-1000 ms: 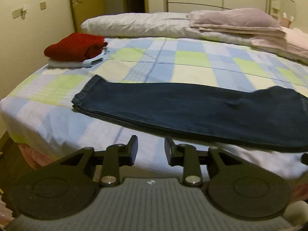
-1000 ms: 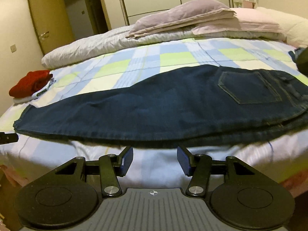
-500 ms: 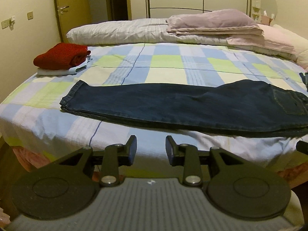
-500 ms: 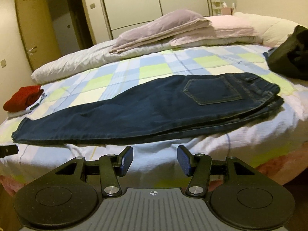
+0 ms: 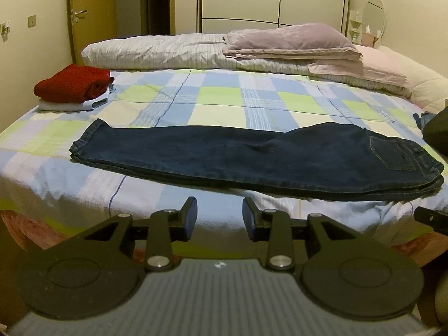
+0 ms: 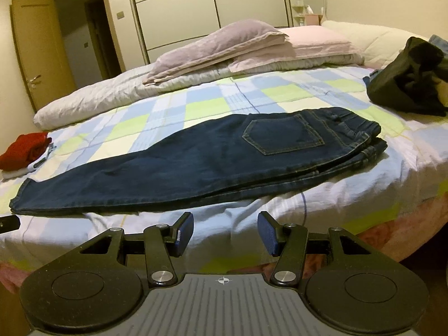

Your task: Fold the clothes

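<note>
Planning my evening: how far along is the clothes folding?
Done: a red sweater sits folded on a white garment. In hand: nothing; both grippers are open, while the jeans lie folded lengthwise only. Left: folding the jeans shorter, then the dark pile.

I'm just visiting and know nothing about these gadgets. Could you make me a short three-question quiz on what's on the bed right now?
1. True or false: the left gripper is holding the jeans.
2. Which lies on top of the folded stack at the bed's far left corner? A) red garment B) black garment C) purple pillow
3. Fill in: the jeans lie with one leg laid over the other, a back ____ facing up.

Key: 1 false, both grippers, including the right gripper, are open and clear of the cloth. 2 A. 3 pocket.
</note>
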{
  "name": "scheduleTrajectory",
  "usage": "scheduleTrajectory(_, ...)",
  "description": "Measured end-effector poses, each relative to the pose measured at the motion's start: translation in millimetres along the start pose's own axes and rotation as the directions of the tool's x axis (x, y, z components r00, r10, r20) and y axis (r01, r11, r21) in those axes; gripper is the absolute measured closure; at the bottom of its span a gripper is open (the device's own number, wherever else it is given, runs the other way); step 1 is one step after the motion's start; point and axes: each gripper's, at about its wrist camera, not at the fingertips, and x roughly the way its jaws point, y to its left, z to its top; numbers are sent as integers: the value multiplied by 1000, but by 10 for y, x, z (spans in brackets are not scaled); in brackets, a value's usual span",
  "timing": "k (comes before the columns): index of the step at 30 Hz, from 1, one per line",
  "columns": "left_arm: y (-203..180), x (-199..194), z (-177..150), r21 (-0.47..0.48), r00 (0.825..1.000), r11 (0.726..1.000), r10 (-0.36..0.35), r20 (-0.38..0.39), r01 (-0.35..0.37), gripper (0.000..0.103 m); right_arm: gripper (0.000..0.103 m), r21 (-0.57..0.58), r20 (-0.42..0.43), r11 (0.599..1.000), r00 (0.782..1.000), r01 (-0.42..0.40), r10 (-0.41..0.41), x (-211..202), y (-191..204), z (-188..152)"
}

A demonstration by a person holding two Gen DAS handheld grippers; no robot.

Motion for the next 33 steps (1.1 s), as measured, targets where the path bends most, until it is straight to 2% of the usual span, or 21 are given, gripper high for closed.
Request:
scheduleTrajectory(8, 101, 5, -36, -24, 1000, 1000, 4, -8, -4, 72, 49, -10, -6, 1000, 1000, -15, 15, 6, 50, -18)
scheduleTrajectory(17, 346, -52, -102, -69, 999, 997, 41, -14, -42, 72, 49, -41, -15, 998, 999, -53, 52, 36, 179, -41)
scheduleTrajectory(20, 509, -55, -108, -127, 1000, 991, 30, -10, -31, 72, 49, -51, -17, 997, 998, -61, 60, 44, 239, -38)
scheduleTrajectory(27, 968, -40, -108, -294, 1000, 956, -16, 8, 18, 72, 49, -84, -26, 993, 996, -85, 83, 87, 375, 5)
scheduleTrajectory(33, 1361, -11, -109, -432, 998, 900, -52, 28, 59, 76, 49, -77, -49, 990, 992, -116, 113, 308, 350, 112)
